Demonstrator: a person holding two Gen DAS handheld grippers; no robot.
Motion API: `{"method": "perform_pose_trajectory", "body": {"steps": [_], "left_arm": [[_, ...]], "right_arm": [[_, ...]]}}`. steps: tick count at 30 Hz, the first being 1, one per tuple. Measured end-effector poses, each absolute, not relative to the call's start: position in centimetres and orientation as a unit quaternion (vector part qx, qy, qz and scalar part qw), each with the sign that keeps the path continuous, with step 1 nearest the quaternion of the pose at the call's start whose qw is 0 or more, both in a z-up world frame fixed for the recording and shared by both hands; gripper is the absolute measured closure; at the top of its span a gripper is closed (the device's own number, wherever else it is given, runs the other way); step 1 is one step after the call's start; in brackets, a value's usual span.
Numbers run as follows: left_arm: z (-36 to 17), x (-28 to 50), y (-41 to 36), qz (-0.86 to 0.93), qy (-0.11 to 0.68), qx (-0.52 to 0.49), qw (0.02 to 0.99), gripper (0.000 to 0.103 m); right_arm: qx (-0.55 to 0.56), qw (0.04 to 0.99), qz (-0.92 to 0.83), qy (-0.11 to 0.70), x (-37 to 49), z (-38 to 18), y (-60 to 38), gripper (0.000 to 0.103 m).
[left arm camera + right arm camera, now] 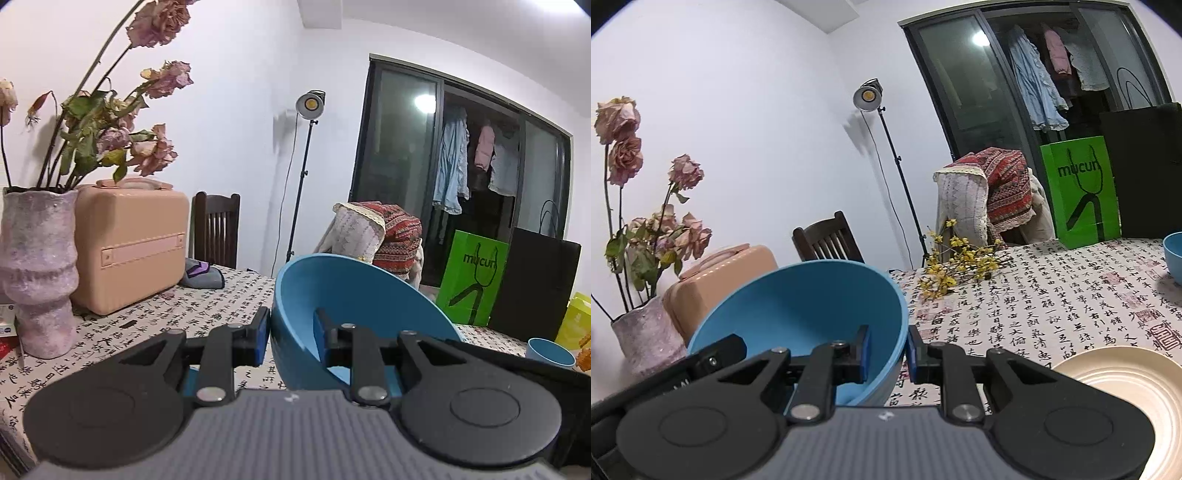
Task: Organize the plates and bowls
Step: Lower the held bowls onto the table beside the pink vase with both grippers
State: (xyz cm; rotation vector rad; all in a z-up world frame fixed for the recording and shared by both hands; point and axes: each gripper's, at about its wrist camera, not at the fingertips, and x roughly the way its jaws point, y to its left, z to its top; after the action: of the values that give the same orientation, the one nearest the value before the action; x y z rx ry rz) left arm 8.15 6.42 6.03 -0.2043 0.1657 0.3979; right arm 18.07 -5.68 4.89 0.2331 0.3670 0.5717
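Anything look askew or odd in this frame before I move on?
The big blue bowl is tilted steeply rather than level, pinched at opposite sides of its rim by the left gripper and right gripper. Loose yellow flower sprigs lie strewn on the tablecloth. Nothing is spilled or broken.

Both grippers, left gripper [291, 341] and right gripper [888, 352], look alike: matte black linkage arms with silver rivets, round black discs, a ribbed grey body, and blue-padded jaws.
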Motion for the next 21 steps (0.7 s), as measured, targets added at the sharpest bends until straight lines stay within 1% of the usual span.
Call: {"method": "perform_pose_trajectory", "body": {"steps": [21], "left_arm": [[5.8,6.2,8.3,0.235,0.08,-0.104,0.963,0.077]], "right_arm": [[0.11,0.923,0.32,0.184,17.2,4.8,-3.1,0.084]]}}
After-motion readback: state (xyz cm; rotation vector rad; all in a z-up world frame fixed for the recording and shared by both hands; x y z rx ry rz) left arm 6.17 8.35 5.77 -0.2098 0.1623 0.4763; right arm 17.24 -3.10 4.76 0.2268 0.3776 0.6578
